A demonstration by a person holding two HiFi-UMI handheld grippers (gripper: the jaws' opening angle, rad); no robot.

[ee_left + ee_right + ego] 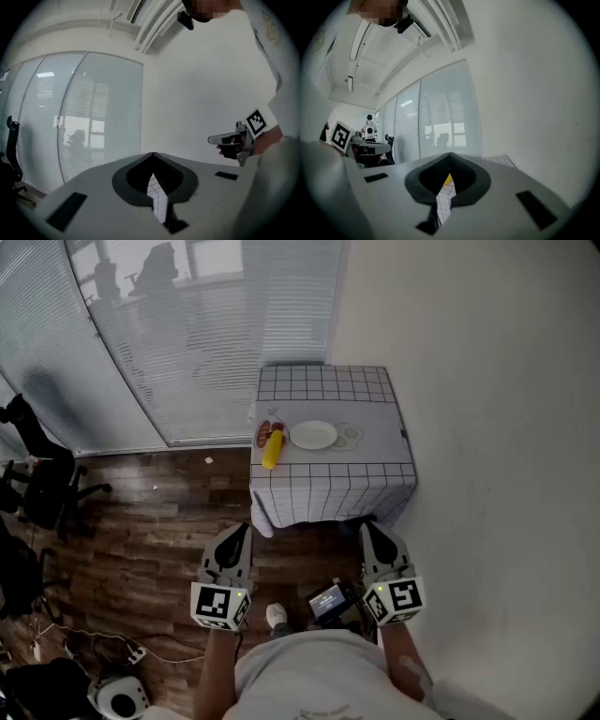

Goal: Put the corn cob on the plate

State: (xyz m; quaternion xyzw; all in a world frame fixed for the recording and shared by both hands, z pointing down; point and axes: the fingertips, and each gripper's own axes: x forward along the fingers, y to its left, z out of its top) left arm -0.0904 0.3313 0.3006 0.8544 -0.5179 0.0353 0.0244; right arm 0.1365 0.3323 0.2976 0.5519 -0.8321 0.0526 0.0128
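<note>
Two grippers are hanging level before the table [328,486], well apart from it. The left gripper [244,531] and the right gripper [368,527] are both clenching on nothing. The corn cob [272,450] is lying on the table, just left of the plate [313,435].

A small table [328,491] under a white grid-lined cloth stands on the wood floor [141,512]. A white plate [313,435] sits near the middle of its top. The yellow corn cob [272,450] lies at the plate's 8 o'clock, clear of the rim, against a reddish thing [262,433] at 9 o'clock.
</note>
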